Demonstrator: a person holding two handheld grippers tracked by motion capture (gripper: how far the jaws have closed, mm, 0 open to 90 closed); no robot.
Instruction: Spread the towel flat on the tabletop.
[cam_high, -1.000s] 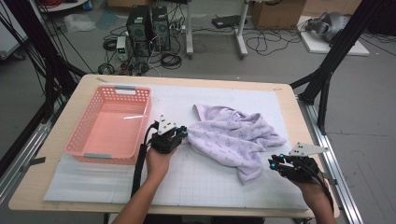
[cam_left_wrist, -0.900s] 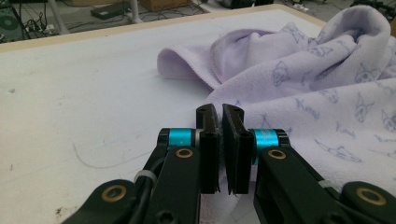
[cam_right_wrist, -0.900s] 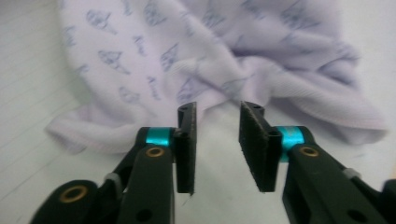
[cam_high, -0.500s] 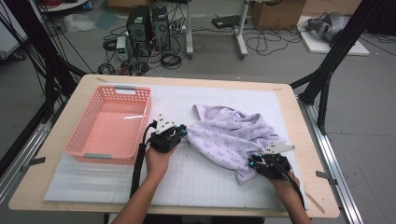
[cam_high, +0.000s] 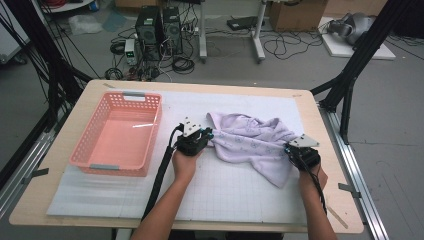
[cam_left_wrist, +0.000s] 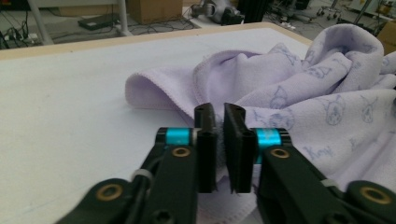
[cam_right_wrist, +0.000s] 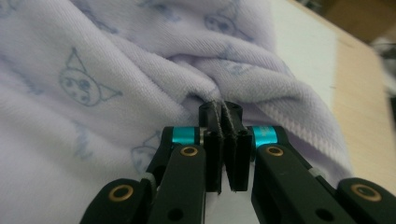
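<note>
Both of my hand-held grippers hold a crumpled lilac terry towel (cam_high: 252, 142) printed with small cat faces, lying right of centre on the bench (cam_high: 70, 210).

My right hand-held gripper (cam_right_wrist: 225, 119) is clenched on a fold at the towel's lower right edge. My left hand-held gripper (cam_left_wrist: 219, 122), at the towel's left edge, has just been opening with cloth between its jaws, so I risk that corner slipping free or the fabric bunching when I pull.

right gripper (cam_right_wrist: 224, 122), fingers (cam_right_wrist: 209, 140) pinching lilac towel (cam_right_wrist: 93, 70)
</note>
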